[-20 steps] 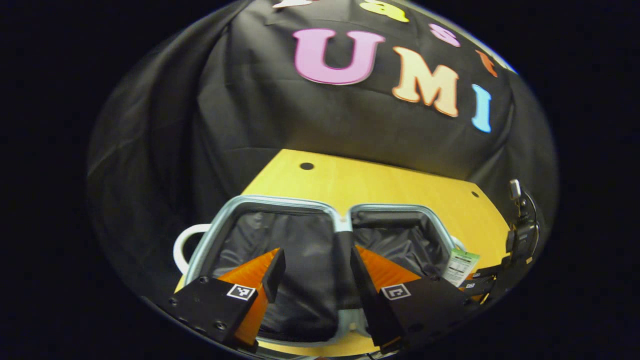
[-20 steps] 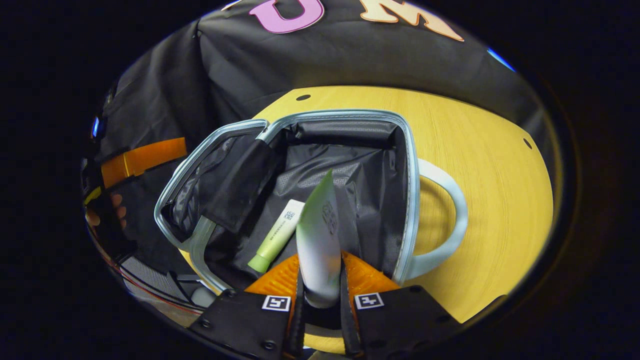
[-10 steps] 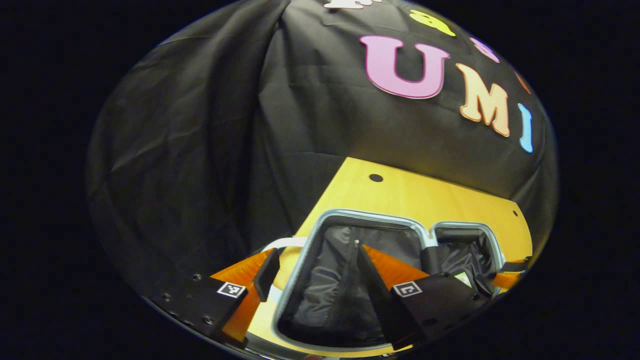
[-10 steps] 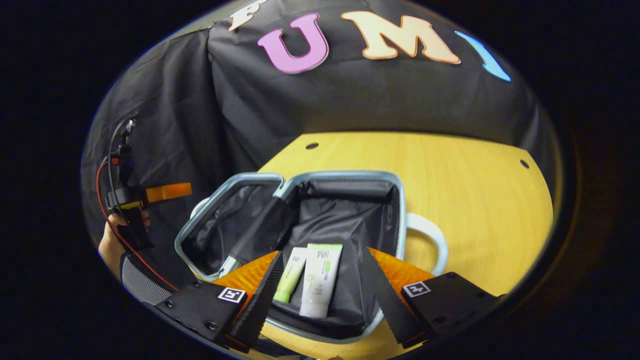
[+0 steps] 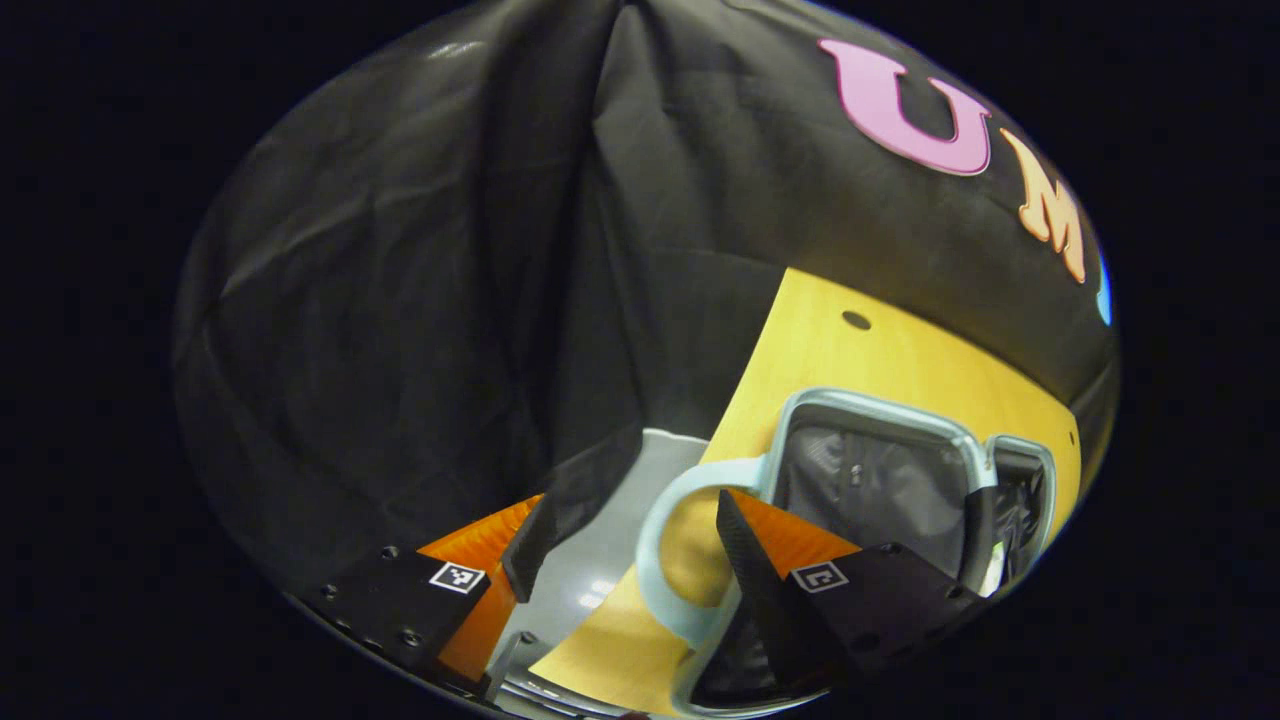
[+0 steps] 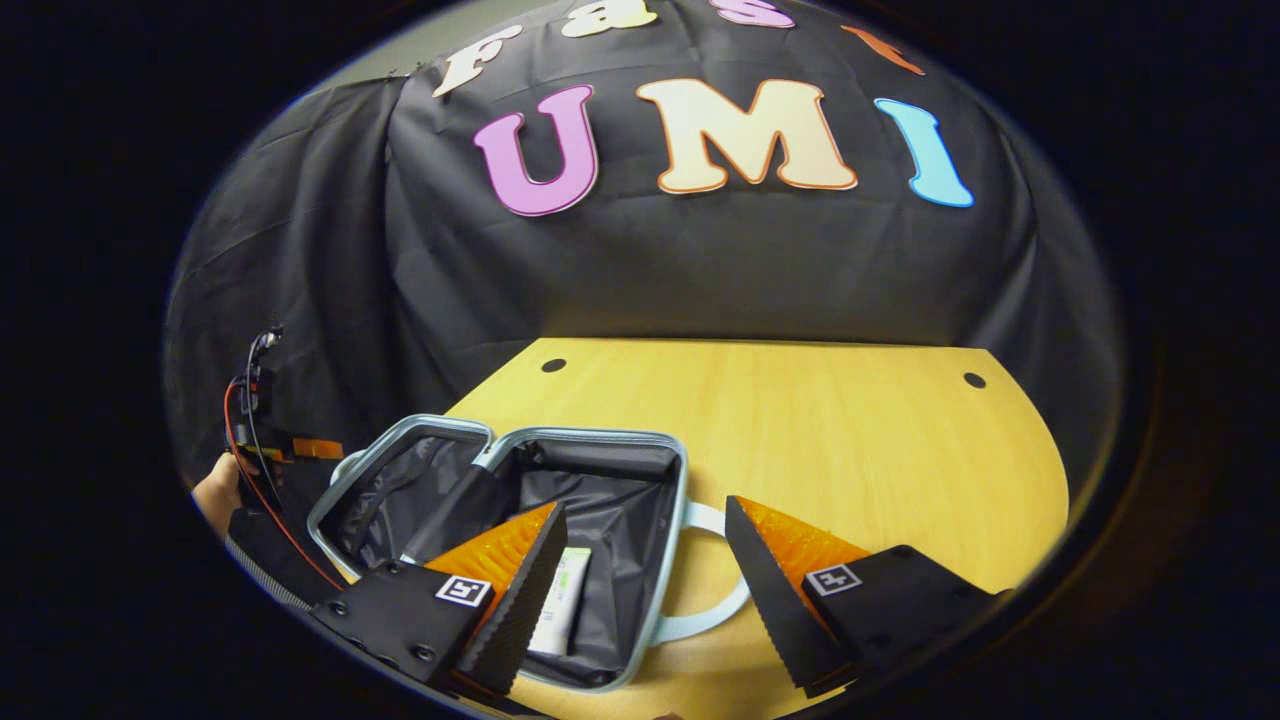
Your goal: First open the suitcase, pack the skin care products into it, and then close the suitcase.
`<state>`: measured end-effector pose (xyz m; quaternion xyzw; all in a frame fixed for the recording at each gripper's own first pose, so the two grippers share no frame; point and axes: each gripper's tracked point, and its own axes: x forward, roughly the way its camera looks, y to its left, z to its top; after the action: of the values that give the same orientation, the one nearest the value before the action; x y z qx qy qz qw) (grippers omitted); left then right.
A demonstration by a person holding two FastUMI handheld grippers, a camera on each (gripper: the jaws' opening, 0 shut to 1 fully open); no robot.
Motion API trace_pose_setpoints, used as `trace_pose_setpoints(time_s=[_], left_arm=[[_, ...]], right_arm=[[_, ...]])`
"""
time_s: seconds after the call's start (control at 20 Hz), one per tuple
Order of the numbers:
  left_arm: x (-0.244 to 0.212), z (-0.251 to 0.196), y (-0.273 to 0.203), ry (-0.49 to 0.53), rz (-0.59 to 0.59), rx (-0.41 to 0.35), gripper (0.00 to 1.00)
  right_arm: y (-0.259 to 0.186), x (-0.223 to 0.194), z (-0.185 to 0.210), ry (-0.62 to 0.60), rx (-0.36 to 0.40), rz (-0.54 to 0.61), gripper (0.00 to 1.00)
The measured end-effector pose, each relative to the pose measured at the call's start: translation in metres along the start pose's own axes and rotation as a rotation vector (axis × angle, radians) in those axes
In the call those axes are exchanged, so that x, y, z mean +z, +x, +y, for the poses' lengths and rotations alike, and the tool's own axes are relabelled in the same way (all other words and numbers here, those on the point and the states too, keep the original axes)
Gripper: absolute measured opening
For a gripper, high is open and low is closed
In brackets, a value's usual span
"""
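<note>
In the right gripper view, nearest the camera, the right gripper point(image 6: 645, 590) hangs above the near edge of the table point(image 6: 850, 440) with its two fingers spread wide apart and nothing between them. Just beyond its left finger, a pale tube of skin care product point(image 6: 562, 600) lies on the dark lining inside the right half of the suitcase point(image 6: 590, 470), partly hidden by the finger. The suitcase lies open and flat on the wooden table, both halves showing black lining, a light blue rim and a pale handle point(image 6: 715, 590) looping out toward the right gripper. Farther left, beyond the suitcase's other half, a hand point(image 6: 212, 490) holds the other gripper near the booth's black cloth wall.

In the left gripper view, the left gripper point(image 5: 625, 555) also has its fingers parted and empty. Between them sits the pale handle point(image 5: 665, 545) on the suitcase's left side, with the open left half point(image 5: 870, 480) just beyond and the right half farther off at the edge of the view.

Judging from this, packing looks finished and closing is the step in hand. To do it well, the left gripper should settle squarely on the handle or rim of the left half, grip it firmly, then swing that half up and over in a smooth arc about the hinge. The right gripper can steady the right half so the case does not slide, and the tube should stay clear of the rims.
</note>
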<state>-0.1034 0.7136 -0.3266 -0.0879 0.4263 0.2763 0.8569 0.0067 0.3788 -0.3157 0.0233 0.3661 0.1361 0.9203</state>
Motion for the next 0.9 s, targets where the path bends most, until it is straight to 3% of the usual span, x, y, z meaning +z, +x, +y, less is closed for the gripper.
trace_pose_setpoints(time_s=[0.05, 0.25, 0.35, 0.4, 0.45, 0.5, 0.55, 0.6, 0.9], left_arm=[[-0.009, 0.002, 0.009, -0.003, 0.034, -0.003, 0.96], [-0.021, 0.013, 0.013, -0.008, 0.114, -0.043, 0.84], [-0.016, 0.021, 0.014, -0.023, 0.128, -0.052, 0.7], [-0.015, 0.026, 0.014, -0.027, 0.137, -0.05, 0.5], [-0.014, 0.028, 0.014, -0.036, 0.155, -0.064, 0.44], [-0.011, 0.026, 0.013, -0.049, 0.165, -0.078, 0.29], [-0.009, 0.025, 0.012, -0.06, 0.173, -0.073, 0.25], [-0.01, 0.021, 0.012, -0.064, 0.18, -0.072, 0.12], [0.011, 0.002, -0.017, -0.053, 0.093, -0.079, 0.03]], right_arm=[[-0.002, -0.001, -0.005, 0.004, -0.015, 0.002, 0.98], [-0.006, 0.0, -0.017, 0.016, -0.053, 0.006, 0.98], [-0.007, 0.001, -0.018, 0.01, -0.054, 0.002, 0.98], [-0.008, 0.002, -0.019, 0.007, -0.051, 0.0, 0.98], [-0.009, 0.001, -0.018, 0.005, -0.046, 0.0, 0.98], [-0.01, 0.001, -0.017, 0.002, -0.044, -0.002, 0.98], [-0.011, 0.002, -0.019, 0.0, -0.046, -0.008, 0.98], [-0.013, 0.003, -0.021, 0.003, -0.047, -0.012, 0.98], [-0.022, 0.008, -0.032, 0.016, -0.044, -0.046, 0.98]])
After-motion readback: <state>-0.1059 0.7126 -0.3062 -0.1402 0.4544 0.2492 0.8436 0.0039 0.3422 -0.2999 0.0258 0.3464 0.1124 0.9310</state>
